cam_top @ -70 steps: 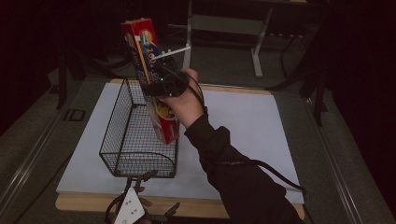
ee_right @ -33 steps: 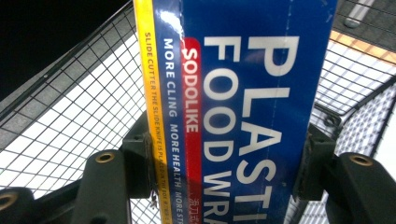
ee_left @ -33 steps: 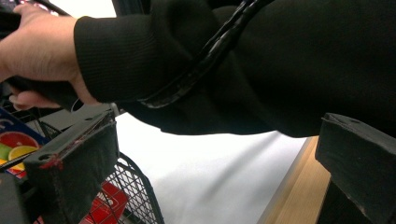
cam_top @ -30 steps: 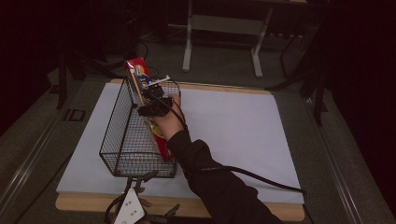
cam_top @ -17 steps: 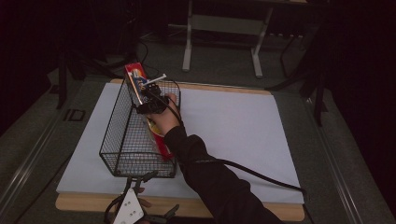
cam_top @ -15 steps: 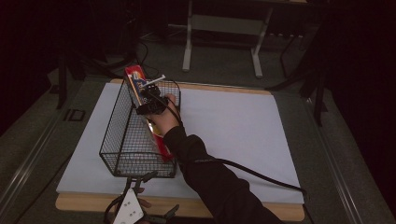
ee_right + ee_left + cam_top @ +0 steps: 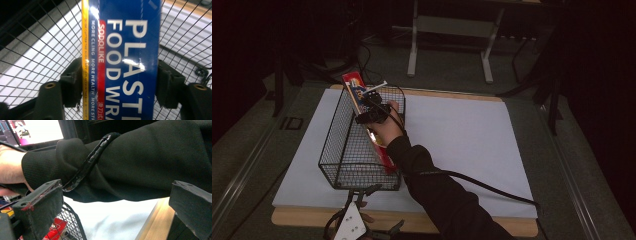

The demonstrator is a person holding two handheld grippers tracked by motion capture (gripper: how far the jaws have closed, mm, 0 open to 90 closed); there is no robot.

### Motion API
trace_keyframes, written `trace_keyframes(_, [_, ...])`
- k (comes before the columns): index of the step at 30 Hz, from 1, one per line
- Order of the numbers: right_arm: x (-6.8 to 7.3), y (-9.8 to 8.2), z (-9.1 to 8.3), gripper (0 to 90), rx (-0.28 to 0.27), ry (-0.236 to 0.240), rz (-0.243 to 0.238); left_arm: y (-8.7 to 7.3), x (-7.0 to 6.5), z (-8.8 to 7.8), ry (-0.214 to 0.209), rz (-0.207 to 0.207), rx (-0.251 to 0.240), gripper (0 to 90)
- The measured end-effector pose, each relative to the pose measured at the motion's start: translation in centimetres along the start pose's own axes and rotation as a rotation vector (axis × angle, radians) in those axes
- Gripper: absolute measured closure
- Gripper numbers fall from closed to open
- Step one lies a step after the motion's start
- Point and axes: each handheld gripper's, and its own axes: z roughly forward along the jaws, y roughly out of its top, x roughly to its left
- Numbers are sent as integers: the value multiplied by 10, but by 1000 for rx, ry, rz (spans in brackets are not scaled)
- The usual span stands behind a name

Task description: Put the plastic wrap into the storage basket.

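Note:
A long plastic food wrap box [image 7: 356, 92], red in the high view and blue with white letters [image 7: 130, 50] in the right gripper view, leans slanted inside a black wire basket [image 7: 339, 150]. Its upper end pokes over the basket's far rim. My right gripper [image 7: 371, 109] sits at that upper part; its jaws have just been opening and stand open on either side of the box [image 7: 120, 82]. My left gripper [image 7: 379, 210] rests at the table's front edge by the basket's near end. Its jaws are wide apart and hold nothing [image 7: 112, 205].
The basket stands on the left part of a white mat [image 7: 462, 130] on a wooden table [image 7: 302, 217]. A dark sleeve [image 7: 140, 165] with the right gripper's cable crosses just in front of the left gripper. A lit monitor [image 7: 35, 130] glows behind. A metal stand [image 7: 452, 30] is beyond the table.
The right hand has brought the box down from high above the basket into it, slanted. In the last half second the hand has stayed put.

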Motion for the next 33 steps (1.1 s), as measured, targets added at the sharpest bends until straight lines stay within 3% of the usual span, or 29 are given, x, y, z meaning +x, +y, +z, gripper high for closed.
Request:
trace_keyframes(5, [-4, -1, -9, 238, -13, 14, -12, 0, 0, 0, 0, 2, 4, 1])
trace_keyframes(7, [-8, -5, -13, 136, 1, 72, -25, 0, 0, 0, -1, 3, 4, 1])
trace_keyframes(10, [-9, -7, -14, 136, -1, 86, -35, 0, 0, 1, 0, 0, 5, 1])
trace_keyframes(11, [-9, -11, -20, 132, -12, 88, -66, 0, 0, 1, 0, -1, 6, 1])
trace_keyframes(15, [-14, -18, -36, 138, -65, 97, -102, 0, 0, 3, -1, 0, 11, 1])
trace_keyframes(18, [-19, -23, -42, 140, -89, 100, -155, 0, -1, 3, -2, 0, 12, 1])
trace_keyframes(20, [-24, -26, -47, 140, -107, 127, -178, -1, -1, 4, -1, 3, 17, 1])
trace_keyframes(24, [-31, -30, -55, 142, -121, 146, -191, -1, 0, 4, 1, 1, 15, 1])
trace_keyframes(25, [-34, -32, -59, 143, -140, 155, -216, -1, 0, 4, 1, 0, 16, 1])
trace_keyframes(28, [-34, -33, -62, 143, -139, 152, -223, -1, 0, 4, 0, -3, 19, 1])
trace_keyframes(33, [-40, -41, -77, 142, -170, 167, -278, -2, 0, 5, 0, -3, 24, 1])
